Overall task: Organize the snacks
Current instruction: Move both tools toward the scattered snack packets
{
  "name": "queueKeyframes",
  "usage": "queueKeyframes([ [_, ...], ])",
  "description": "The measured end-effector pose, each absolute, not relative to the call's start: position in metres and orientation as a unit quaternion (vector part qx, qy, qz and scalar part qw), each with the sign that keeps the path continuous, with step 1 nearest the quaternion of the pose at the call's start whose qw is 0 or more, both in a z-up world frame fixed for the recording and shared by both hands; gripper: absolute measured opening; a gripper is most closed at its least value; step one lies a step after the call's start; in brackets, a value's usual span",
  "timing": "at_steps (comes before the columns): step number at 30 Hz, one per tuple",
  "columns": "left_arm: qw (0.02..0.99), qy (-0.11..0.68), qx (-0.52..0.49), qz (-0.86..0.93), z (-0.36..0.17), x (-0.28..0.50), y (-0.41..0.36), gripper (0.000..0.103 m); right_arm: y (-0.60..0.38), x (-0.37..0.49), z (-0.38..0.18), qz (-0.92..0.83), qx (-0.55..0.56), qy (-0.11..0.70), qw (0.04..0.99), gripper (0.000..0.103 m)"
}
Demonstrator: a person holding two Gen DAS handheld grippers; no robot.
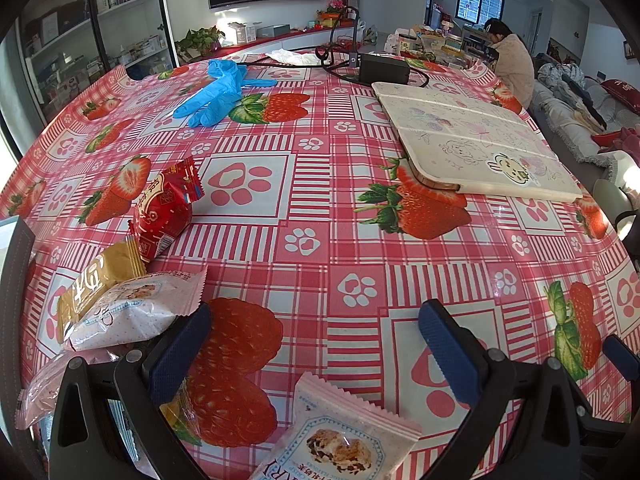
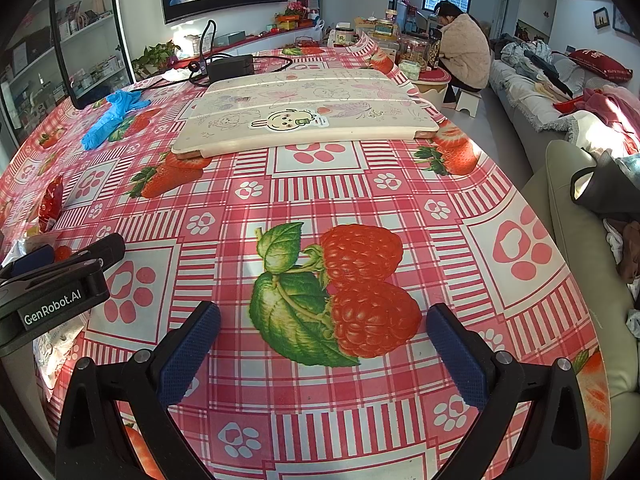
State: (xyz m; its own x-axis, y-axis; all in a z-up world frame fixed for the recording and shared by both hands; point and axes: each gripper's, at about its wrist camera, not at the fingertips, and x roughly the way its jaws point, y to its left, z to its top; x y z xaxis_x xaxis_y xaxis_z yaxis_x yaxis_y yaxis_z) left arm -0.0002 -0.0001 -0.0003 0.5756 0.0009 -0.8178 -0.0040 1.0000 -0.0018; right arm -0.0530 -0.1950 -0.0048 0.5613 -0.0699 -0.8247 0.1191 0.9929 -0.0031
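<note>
Your left gripper (image 1: 316, 344) hangs over the table (image 1: 320, 208) with its jaws spread wide and nothing between them. A pink packet (image 1: 340, 436) lies flat just below the gap, nearer you than the blue fingertips (image 1: 182, 354). To its left the other snacks bunch together: a second pink packet (image 1: 132, 308) touching the left finger, a gold packet (image 1: 100, 276) tucked partly under it, and a red packet (image 1: 164, 208) propped up just beyond (a clear wrapper (image 1: 44, 388) sits at the edge, contents too blurred to tell). Your right gripper (image 2: 324, 354) is likewise wide open and empty, held above a printed raspberry on bare cloth. Farther back lie a tablet case (image 1: 472, 140) and blue gloves (image 1: 216, 92), well apart from the snacks.
</note>
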Motion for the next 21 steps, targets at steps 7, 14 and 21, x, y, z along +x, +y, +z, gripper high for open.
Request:
queueKeyframes([
  [7,0.888,0.461,-0.002,0.001,0.000,0.000,0.000,0.103,-0.182,-0.079,0.000,-0.034,0.026,0.576,0.816,0.103],
  [14,0.835,0.550,-0.001,-0.013,0.006,0.003,-0.002,0.103,-0.176,-0.106,-0.003,-0.041,0.024,0.552,0.832,0.103],
  [21,0.857,0.505,-0.062,-0.087,0.070,-0.055,0.044,0.103,-0.176,-0.107,0.000,-0.035,0.020,0.543,0.839,0.103],
])
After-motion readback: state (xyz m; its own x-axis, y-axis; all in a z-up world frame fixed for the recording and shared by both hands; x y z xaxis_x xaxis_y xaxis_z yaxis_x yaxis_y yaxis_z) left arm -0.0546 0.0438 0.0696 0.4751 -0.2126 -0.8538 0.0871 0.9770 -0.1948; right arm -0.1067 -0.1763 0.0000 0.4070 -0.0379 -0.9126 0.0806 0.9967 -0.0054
